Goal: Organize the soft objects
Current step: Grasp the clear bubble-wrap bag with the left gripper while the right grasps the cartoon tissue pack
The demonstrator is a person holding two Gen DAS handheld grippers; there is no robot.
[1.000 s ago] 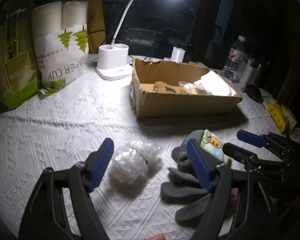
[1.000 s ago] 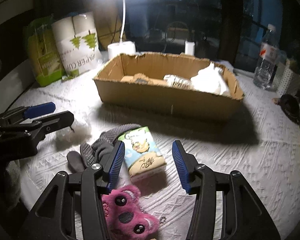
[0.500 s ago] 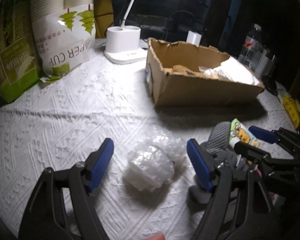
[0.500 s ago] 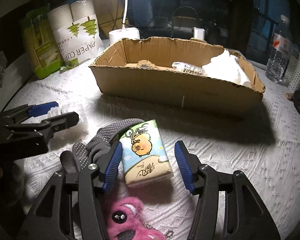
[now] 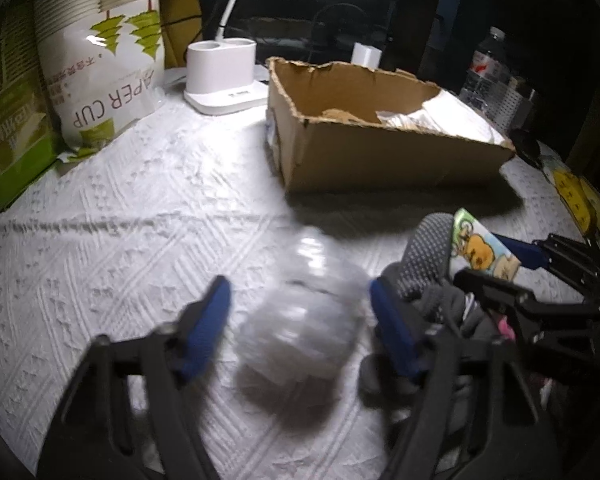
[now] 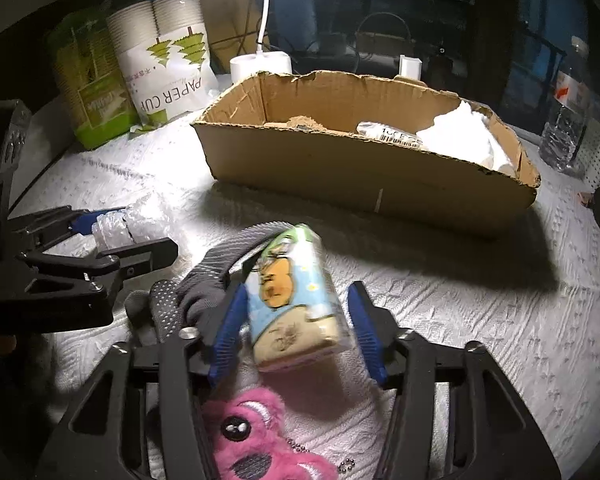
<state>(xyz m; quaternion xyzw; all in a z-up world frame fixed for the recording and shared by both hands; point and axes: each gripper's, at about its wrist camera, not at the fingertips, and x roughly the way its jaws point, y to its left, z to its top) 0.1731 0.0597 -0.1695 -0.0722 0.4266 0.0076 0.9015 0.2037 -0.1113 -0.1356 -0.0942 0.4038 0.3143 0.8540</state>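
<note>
Right gripper [image 6: 296, 320] (jaws apart) astride tissue pack [image 6: 294, 304]

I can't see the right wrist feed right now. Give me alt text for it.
The right gripper has its jaws open around a cartoon-printed tissue pack on the white tablecloth, with a grey glove at its left and a pink plush toy nearest the camera. Behind sits an open cardboard box; the left gripper straddles crumpled clear plastic.

Both wrist views sit low and close over the table, facing the cardboard box [image 5: 384, 148] [image 6: 364, 168], apparently from neighbouring angles.
</note>
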